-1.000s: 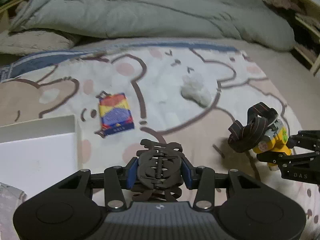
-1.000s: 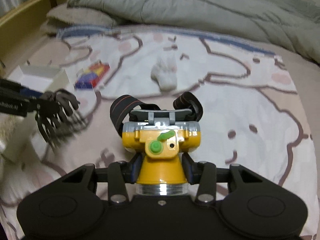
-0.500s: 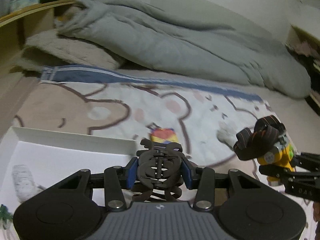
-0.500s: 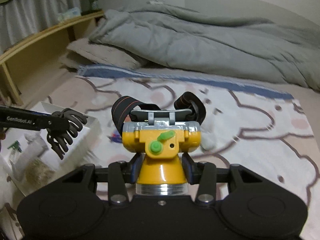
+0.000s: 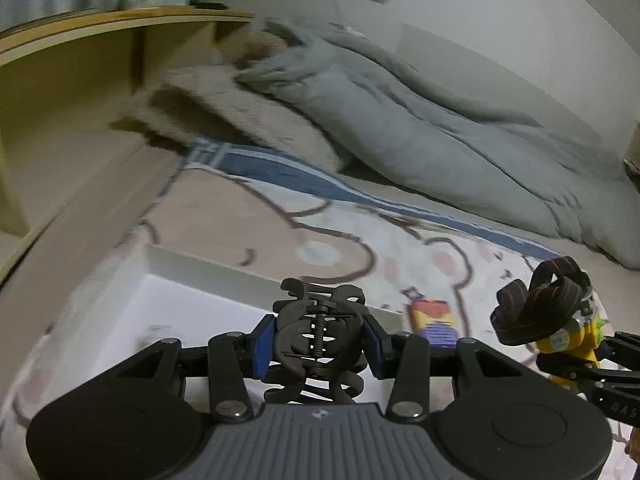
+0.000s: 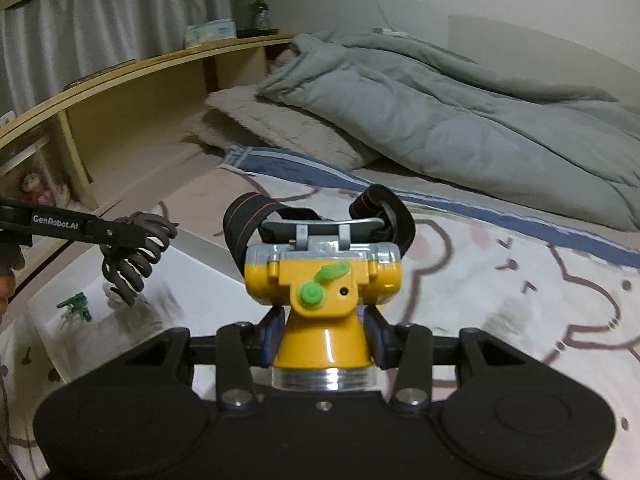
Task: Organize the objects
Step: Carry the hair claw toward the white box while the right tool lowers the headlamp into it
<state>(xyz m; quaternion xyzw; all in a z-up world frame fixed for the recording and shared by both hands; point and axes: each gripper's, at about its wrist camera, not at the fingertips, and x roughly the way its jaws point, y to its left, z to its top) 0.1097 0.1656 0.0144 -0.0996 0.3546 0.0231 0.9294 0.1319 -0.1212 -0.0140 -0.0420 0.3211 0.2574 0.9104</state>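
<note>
Left claw [image 5: 318,344] gripping black hair clip [image 5: 318,334] over white box [image 6: 224,276]; right claw [image 6: 324,338] clamping yellow headlamp [image 6: 322,280]. Risk: dangling headlamp strap [image 6: 244,220] snagging box wall, clip teeth catching during release.

White box [image 5: 208,280] floor mostly bare; green toy [image 6: 76,305] near corner.

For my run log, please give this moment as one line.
left gripper: shut on hair claw | right gripper: shut on headlamp | white box: below claw
</note>
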